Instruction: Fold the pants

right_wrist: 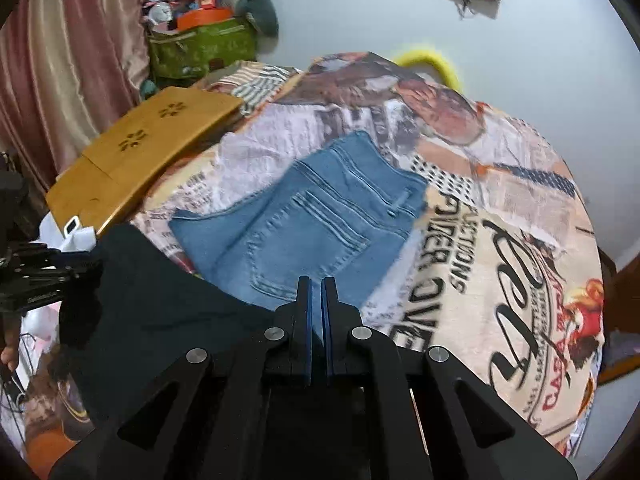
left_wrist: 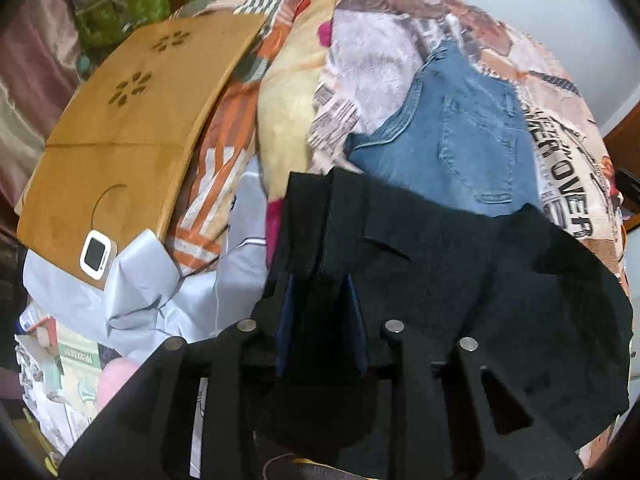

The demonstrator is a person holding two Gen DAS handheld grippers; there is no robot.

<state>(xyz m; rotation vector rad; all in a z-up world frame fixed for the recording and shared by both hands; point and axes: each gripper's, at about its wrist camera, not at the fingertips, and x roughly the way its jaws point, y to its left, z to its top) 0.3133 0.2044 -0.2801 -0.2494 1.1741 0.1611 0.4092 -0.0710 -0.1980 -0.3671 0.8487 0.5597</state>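
Note:
Black pants (left_wrist: 460, 272) hang in front of the left wrist camera, draped over my left gripper (left_wrist: 322, 288), whose fingers are shut on the cloth. In the right wrist view the black pants (right_wrist: 152, 300) stretch from the lower left to my right gripper (right_wrist: 316, 288), which is shut, apparently pinching their edge. Folded blue jeans (right_wrist: 320, 220) lie on the printed blanket (right_wrist: 500, 248) just beyond; they also show in the left wrist view (left_wrist: 460, 148).
A wooden lap tray (left_wrist: 120, 140) with a small white device (left_wrist: 96, 256) lies at the left on the bed. A green bag (right_wrist: 200, 48) and curtains (right_wrist: 68, 60) stand behind. A grey-white sheet (left_wrist: 168, 300) lies under the tray.

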